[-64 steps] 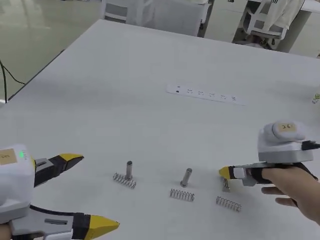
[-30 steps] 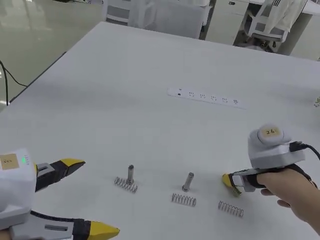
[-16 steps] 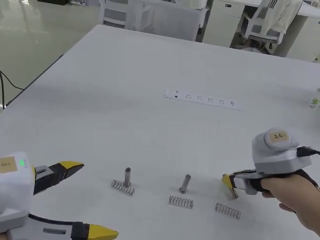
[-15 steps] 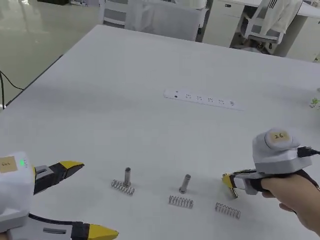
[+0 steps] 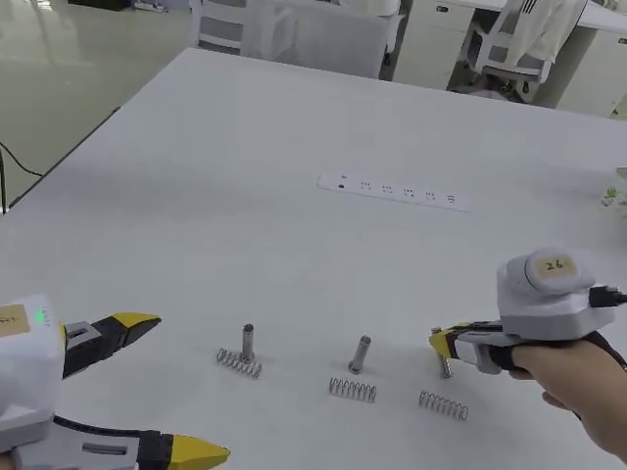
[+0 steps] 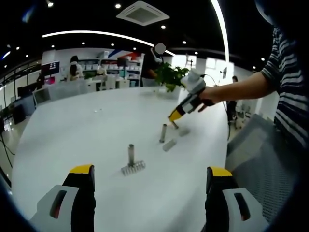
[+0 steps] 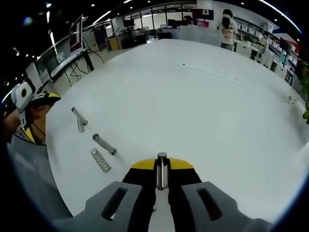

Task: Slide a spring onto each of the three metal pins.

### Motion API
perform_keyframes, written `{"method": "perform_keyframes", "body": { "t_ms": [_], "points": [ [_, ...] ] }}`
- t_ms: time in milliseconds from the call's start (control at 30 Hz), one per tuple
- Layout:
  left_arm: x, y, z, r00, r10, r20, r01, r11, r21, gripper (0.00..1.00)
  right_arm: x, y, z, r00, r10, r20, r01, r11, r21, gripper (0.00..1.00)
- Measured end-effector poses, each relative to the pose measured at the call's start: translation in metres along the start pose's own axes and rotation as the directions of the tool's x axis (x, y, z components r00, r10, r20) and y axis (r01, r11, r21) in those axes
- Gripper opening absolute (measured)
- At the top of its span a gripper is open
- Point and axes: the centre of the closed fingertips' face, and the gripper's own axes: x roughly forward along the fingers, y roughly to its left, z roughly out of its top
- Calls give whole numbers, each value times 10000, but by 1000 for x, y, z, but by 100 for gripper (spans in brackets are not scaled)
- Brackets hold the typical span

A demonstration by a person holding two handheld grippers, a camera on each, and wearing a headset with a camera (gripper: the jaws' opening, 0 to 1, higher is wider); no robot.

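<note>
Metal pin now shows below right gripper, jaws clamped.

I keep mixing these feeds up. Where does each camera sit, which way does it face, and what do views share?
Head view: on the person's head, facing down at the table; left gripper open lower left, right gripper and hand lower right.
Left gripper view: on the left gripper, facing along its open jaws toward the right gripper and a striped sleeve.
Right gripper view: on the right gripper, facing along jaws shut on a pin.
All share the middle pin and spring.
</note>
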Motion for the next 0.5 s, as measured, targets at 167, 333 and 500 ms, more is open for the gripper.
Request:
{"method": "perform_keyframes", "body": {
  "t_ms": [167, 333, 500],
  "points": [
    [1, -1, 0, 10000, -28, -5, 28, 10000, 18, 93, 0, 2, 0, 10000, -18, 15, 19, 9998, -200, 5],
    [1, 0, 0, 10000, 18, 24, -18, 10000, 11, 93, -1, 2, 0, 9999, -49, 128, 52, 9997, -242, 5],
    [0, 1, 0, 10000, 36, 48, -36, 10000, -13, 93, -5, 4, 0, 9995, -70, 298, 79, 9995, -309, 5]
  ]
}}
